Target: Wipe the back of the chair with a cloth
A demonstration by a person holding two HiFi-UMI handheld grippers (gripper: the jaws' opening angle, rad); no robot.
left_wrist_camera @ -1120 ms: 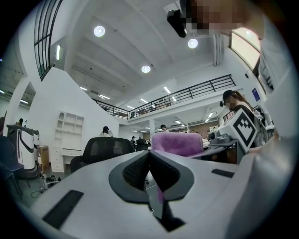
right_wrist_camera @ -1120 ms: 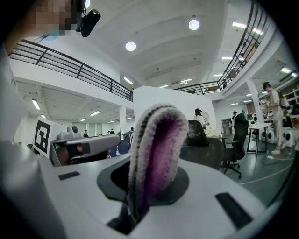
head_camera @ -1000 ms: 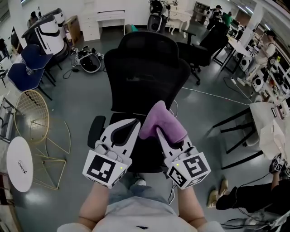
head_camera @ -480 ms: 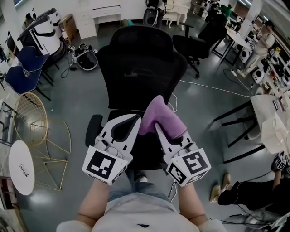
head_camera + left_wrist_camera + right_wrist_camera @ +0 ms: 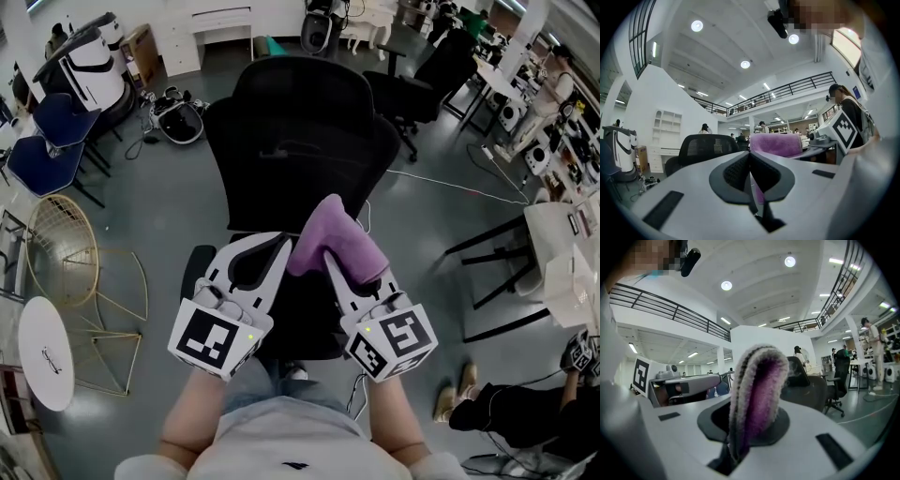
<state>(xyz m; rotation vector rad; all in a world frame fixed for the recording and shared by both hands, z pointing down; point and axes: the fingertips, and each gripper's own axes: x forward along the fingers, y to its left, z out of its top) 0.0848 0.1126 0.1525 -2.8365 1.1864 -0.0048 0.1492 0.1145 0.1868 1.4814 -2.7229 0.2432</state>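
Note:
A black office chair [image 5: 300, 141] stands before me in the head view, its mesh back facing me and its seat below my hands. My right gripper [image 5: 330, 264] is shut on a folded purple cloth [image 5: 333, 239], which sticks up above the jaws, short of the chair back. In the right gripper view the purple cloth [image 5: 757, 394] fills the jaws. My left gripper [image 5: 272, 251] is shut with nothing in it, beside the right one. From the left gripper view the chair [image 5: 708, 145] and the cloth [image 5: 776, 143] show beyond the closed jaws.
A second black chair [image 5: 422, 84] stands behind to the right. A gold wire chair [image 5: 66, 244] and a round white table [image 5: 42, 352] are at the left, blue chairs [image 5: 47, 131] farther back. A white desk [image 5: 562, 244] is at the right. A cable [image 5: 441, 183] crosses the grey floor.
Both grippers keep their hold and their place. The view has shifted slightly, with the chair a little higher in the frame than a second ago.

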